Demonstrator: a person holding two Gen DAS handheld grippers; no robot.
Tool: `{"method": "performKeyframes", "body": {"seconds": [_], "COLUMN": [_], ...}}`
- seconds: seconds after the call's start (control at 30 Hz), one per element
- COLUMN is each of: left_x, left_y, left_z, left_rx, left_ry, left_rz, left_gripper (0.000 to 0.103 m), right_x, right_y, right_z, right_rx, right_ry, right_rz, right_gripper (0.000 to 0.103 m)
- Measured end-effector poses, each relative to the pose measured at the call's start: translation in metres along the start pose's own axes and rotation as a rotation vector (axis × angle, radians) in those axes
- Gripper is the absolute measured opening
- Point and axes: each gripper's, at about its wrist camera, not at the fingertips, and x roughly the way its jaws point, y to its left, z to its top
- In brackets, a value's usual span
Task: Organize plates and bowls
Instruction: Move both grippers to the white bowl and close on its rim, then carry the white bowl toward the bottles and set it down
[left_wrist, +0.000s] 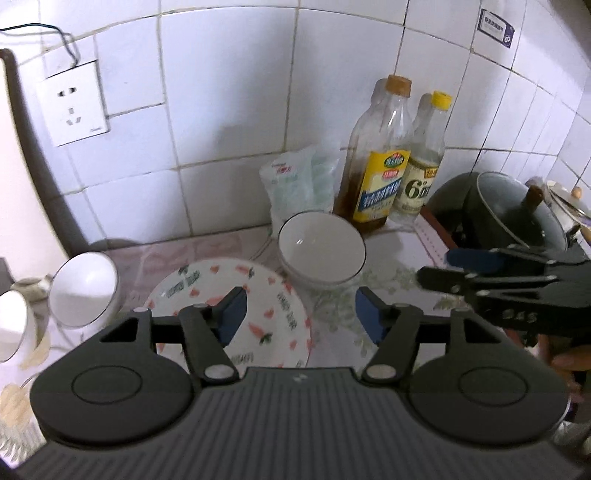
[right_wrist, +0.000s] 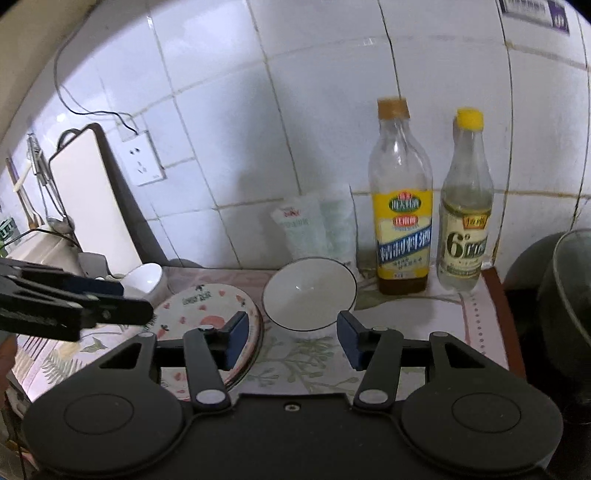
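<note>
- Left hand-held gripper (left_wrist: 301, 314): jaws part open, nothing between the pads, held above the carrot-patterned plate (left_wrist: 236, 295).
- Right hand-held gripper (right_wrist: 291, 338): jaws part open, empty, just short of the white bowl (right_wrist: 308, 291).
- The bowl appears stacked on another, beside the plate on the table (right_wrist: 406, 306).
- A separate white bowl (left_wrist: 83, 293) lies tilted at the left, apart from the stack.
- Judgement: grouping partly done; the stray bowl remains to be gathered.
</note>
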Motion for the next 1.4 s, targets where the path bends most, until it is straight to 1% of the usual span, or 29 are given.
{"method": "performKeyframes", "body": {"seconds": [0.07, 0.17, 0.23, 0.33, 0.47, 0.6, 0.67, 0.77, 0.8, 0.87, 0.93, 1.0, 1.03, 1.07, 1.1, 1.17, 1.27, 1.33, 1.4], "left_x": [0.012, 0.035, 0.052, 0.077, 0.110, 0.138, 0.148, 0.163, 0.166, 0.172, 0.177, 0.182, 0.183, 0.184, 0.184, 0.183, 0.176, 0.167, 0.157], "left_y": [-0.002, -0.003, -0.004, -0.003, 0.002, 0.008, 0.010, 0.010, 0.009, 0.007, 0.006, 0.006, 0.006, 0.005, 0.003, 0.002, 0.001, -0.006, -0.011], "left_z": [0.001, 0.000, 0.000, 0.001, 0.001, 0.005, 0.009, 0.015, 0.016, 0.018, 0.018, 0.018, 0.017, 0.016, 0.015, 0.013, 0.014, 0.015, 0.014], "left_rx": [0.005, 0.010, 0.022, 0.029, -0.002, -0.038, -0.052, -0.045, -0.035, -0.022, -0.024, -0.043, -0.050, -0.048, -0.041, -0.048, -0.078, -0.062, -0.046], "left_ry": [-0.017, -0.038, -0.040, -0.025, 0.001, 0.026, 0.035, 0.059, 0.065, 0.081, 0.108, 0.133, 0.139, 0.139, 0.139, 0.137, 0.165, 0.171, 0.163], "left_rz": [-0.003, 0.004, 0.029, 0.053, 0.060, 0.087, 0.084, 0.087, 0.085, 0.090, 0.087, 0.073, 0.078, 0.087, 0.093, 0.095, 0.100, 0.103, 0.098], "left_gripper": [0.065, 0.065, 0.065, 0.065, 0.065, 0.063, 0.063, 0.061, 0.059, 0.049, 0.029, 0.021, 0.019, 0.018, 0.017, 0.017, 0.017, 0.017, 0.017], "right_x": [0.015, 0.039, 0.052, 0.069, 0.090, 0.111, 0.121, 0.132, 0.135, 0.140, 0.145, 0.150, 0.152, 0.153, 0.155, 0.155, 0.150, 0.142, 0.128], "right_y": [-0.009, -0.020, -0.027, -0.035, -0.042, -0.047, -0.050, -0.052, -0.053, -0.054, -0.053, -0.049, -0.048, -0.047, -0.046, -0.045, -0.046, -0.044, -0.041], "right_z": [-0.003, -0.008, -0.011, -0.013, -0.012, -0.009, -0.008, -0.007, -0.007, -0.007, -0.008, -0.010, -0.011, -0.011, -0.011, -0.011, -0.012, -0.013, -0.013], "right_rx": [0.027, 0.097, 0.141, 0.187, 0.230, 0.254, 0.270, 0.287, 0.295, 0.314, 0.326, 0.330, 0.332, 0.333, 0.328, 0.337, 0.408, 0.422, 0.415], "right_ry": [-0.001, -0.009, -0.016, -0.008, 0.016, 0.044, 0.061, 0.085, 0.092, 0.105, 0.116, 0.128, 0.135, 0.142, 0.143, 0.148, 0.170, 0.187, 0.176], "right_rz": [0.001, -0.068, -0.064, -0.045, -0.028, -0.033, -0.036, -0.040, -0.037, -0.025, -0.017, -0.014, -0.013, -0.022, -0.040, -0.057, -0.061, -0.063, -0.067], "right_gripper": [0.058, 0.058, 0.058, 0.058, 0.058, 0.058, 0.058, 0.058, 0.058, 0.058, 0.057, 0.052, 0.044, 0.041, 0.034, 0.029, 0.027, 0.027, 0.027]}}
